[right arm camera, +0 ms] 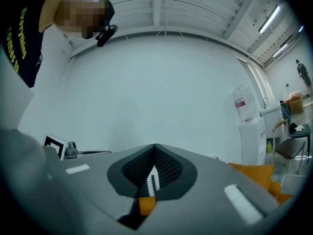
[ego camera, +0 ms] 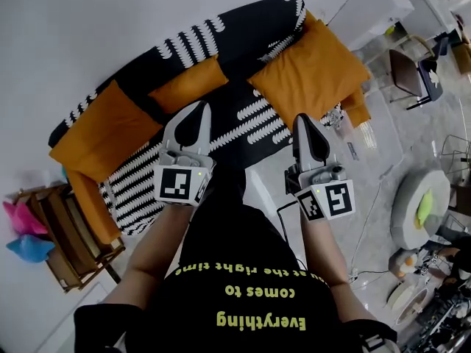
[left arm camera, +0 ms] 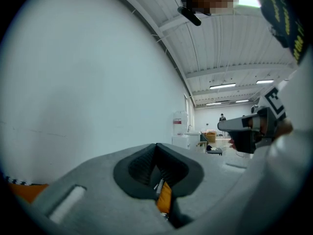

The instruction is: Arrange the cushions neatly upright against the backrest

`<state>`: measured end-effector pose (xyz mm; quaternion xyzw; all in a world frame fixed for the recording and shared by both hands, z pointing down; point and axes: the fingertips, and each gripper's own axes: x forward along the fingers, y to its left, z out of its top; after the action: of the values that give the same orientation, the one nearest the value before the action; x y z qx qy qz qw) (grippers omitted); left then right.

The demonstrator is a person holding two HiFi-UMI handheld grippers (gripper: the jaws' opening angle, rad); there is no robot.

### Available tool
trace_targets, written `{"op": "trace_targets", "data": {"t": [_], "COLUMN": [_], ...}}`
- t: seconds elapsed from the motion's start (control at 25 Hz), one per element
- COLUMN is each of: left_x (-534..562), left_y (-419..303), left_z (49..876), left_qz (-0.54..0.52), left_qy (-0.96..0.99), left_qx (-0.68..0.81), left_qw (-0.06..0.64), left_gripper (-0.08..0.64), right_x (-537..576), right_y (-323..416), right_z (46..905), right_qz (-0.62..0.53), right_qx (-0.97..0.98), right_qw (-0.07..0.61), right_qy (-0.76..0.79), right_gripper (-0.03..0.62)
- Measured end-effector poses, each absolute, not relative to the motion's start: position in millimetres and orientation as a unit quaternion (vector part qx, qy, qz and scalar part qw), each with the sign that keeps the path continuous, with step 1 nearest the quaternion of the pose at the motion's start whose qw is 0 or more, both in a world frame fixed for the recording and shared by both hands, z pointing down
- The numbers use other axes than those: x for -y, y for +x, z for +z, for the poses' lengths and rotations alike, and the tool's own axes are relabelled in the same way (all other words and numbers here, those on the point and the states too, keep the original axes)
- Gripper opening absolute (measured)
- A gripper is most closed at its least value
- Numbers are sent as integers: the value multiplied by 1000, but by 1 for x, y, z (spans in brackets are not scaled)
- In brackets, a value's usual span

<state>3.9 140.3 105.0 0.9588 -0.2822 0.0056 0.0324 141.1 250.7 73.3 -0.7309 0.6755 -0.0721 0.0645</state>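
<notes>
Room: a white wall is being faced across a sofa that is being covered by a black-and-white throw.
Cushions: three orange ones are being shown on the sofa: a left cushion, a small middle cushion and a right cushion.
Lie of cushions: the left cushion is being let slump over the sofa's left end. The middle cushion is being propped on the backrest. The right cushion is being tilted toward the right end, with more orange partly hidden behind it.
Left tongs: they are being held closed and level, with nothing between the jaws, and only wall is being seen past them in the left gripper view.
Right tongs: they are being held closed and empty too, and an orange corner is being caught at the right edge of the right gripper view.
Key relation: the middle cushion is being left just beyond the left tongs' tips. The right cushion is lying beyond the right tongs, up and to the right. The left cushion is sitting well to the left of both.
Long axis: the left cushion's length is being run diagonally along the seat, lower left to upper right.
Judgement: no cushion is being touched yet. The left tongs are being judged nearer for the left and middle cushions, the right tongs for the right cushion, and both will need opening first.
</notes>
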Motion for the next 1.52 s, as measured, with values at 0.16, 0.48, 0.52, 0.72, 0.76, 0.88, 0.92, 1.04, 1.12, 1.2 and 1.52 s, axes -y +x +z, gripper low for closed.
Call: {"op": "trace_targets", "data": {"t": [0.16,0.48,0.52,0.72,0.76,0.88,0.92,1.04,1.12,1.2,1.52], "left_x": [-104,-56,-54,-43,-43,-42,-42,-39,-33,-28,-25], "left_y": [39,88,93,115,119,140,148,174,193,209,243], "left_z": [100,102,103,111,115,112,110,118,128,136,183], "left_qz": [1,21,21,24,31,21,10,-7,-7,-7,29], "left_qy": [956,955,953,933,928,912,907,889,880,873,854], "left_qx": [289,295,302,356,370,407,418,452,468,481,510], "left_qw": [37,30,31,41,41,47,52,74,80,79,103], "left_gripper": [0,0,0,0,0,0,0,0,0,0,0], "right_x": [-207,-156,-154,-137,-131,-107,-99,-81,-70,-62,-38], "right_y": [175,235,243,297,309,334,339,360,380,403,460], "right_z": [64,66,70,87,90,94,95,99,105,112,159], "right_qz": [-69,-83,-86,-103,-105,-109,-107,-95,-96,-99,-137], "right_qx": [-687,-697,-702,-723,-730,-769,-786,-824,-835,-839,-831], "right_qw": [56,40,32,20,21,17,10,-18,-27,-32,-45], "right_qy": [-721,-712,-706,-683,-675,-629,-609,-558,-541,-535,-538], "right_gripper": [11,11,11,11,11,11,11,11,11,11,11]}}
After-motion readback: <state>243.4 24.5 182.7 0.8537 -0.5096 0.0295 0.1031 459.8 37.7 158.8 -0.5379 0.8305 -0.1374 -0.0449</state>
